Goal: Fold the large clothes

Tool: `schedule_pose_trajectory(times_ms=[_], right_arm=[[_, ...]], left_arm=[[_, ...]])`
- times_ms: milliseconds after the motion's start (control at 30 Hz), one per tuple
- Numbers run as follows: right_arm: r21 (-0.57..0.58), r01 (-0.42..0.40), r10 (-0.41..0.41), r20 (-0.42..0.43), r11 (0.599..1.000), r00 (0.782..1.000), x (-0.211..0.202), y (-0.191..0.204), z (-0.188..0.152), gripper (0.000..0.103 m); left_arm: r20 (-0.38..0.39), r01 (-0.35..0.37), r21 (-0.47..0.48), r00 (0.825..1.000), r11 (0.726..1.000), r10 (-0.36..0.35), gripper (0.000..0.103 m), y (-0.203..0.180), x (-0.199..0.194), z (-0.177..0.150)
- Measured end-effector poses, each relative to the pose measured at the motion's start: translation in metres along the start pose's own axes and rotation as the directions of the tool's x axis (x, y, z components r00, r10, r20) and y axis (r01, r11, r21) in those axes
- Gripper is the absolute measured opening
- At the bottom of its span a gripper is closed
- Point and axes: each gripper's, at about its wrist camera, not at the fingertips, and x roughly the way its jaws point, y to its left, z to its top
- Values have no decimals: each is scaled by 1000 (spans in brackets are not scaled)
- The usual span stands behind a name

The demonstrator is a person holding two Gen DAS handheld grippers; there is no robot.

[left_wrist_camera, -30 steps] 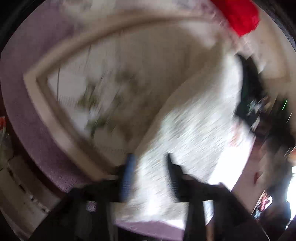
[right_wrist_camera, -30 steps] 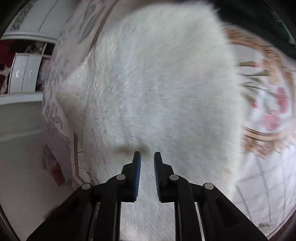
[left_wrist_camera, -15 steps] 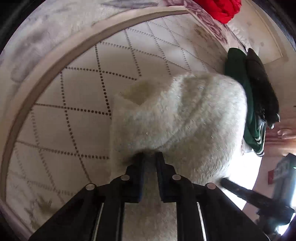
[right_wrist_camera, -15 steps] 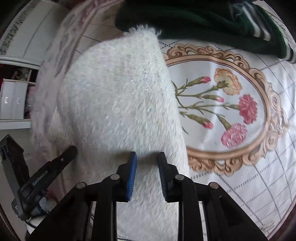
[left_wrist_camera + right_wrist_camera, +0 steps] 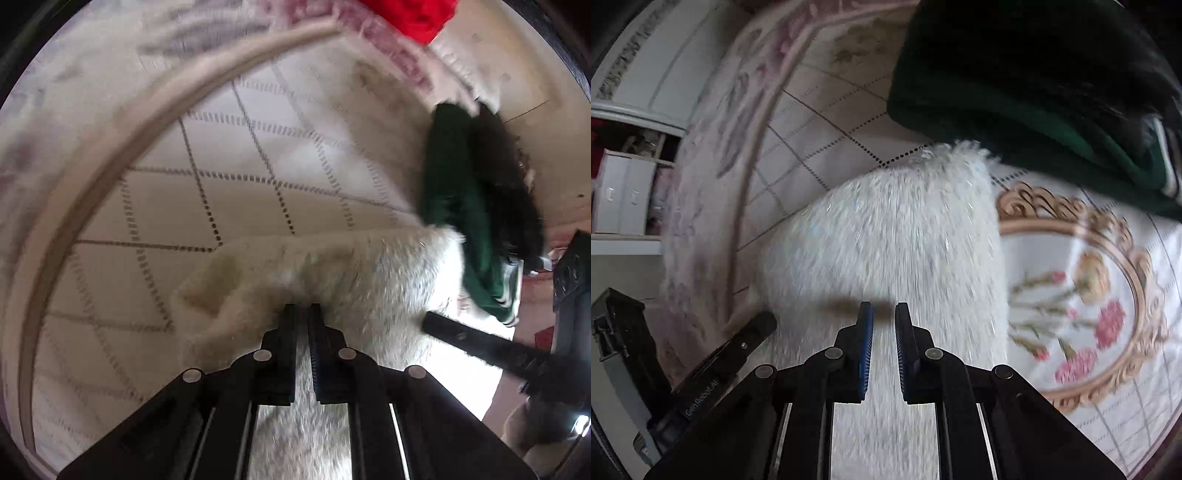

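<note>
Two grippers, our left gripper and right gripper, each pinch the near edge of the fluffy white garment, which stretches straight ahead over the bedspread toward the green garment.

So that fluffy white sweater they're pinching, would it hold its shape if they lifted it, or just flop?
Probably flop: the white sweater already sags and bunches around the left gripper. Its long fuzzy pile suggests it is soft and bulky, likely light for its size. The right gripper grips only an edge, so the rest would likely hang down.
</note>
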Motion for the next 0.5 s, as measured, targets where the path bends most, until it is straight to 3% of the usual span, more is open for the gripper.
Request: schedule_pose_trajectory(times_ms=[100,267,400,500], right_arm=[[-68,119,-128,-143,991,981,63,15,21,11],[-60,163,-171,-171,985,970,86,13,34,8],[-43,102,-108,-172,994,979,63,21,46,8],[-103,55,-67,-115,993,991,12,23,14,11]], left_arm=[[-47,2,22,999,1000,-1,7,4,18,6],[-69,43,9,997,999,-42,6,12,18,6],[-21,59,29,998,998,-59,6,2,-32,-1],[-27,114,72,993,991,-112,6,-3,-66,-34]])
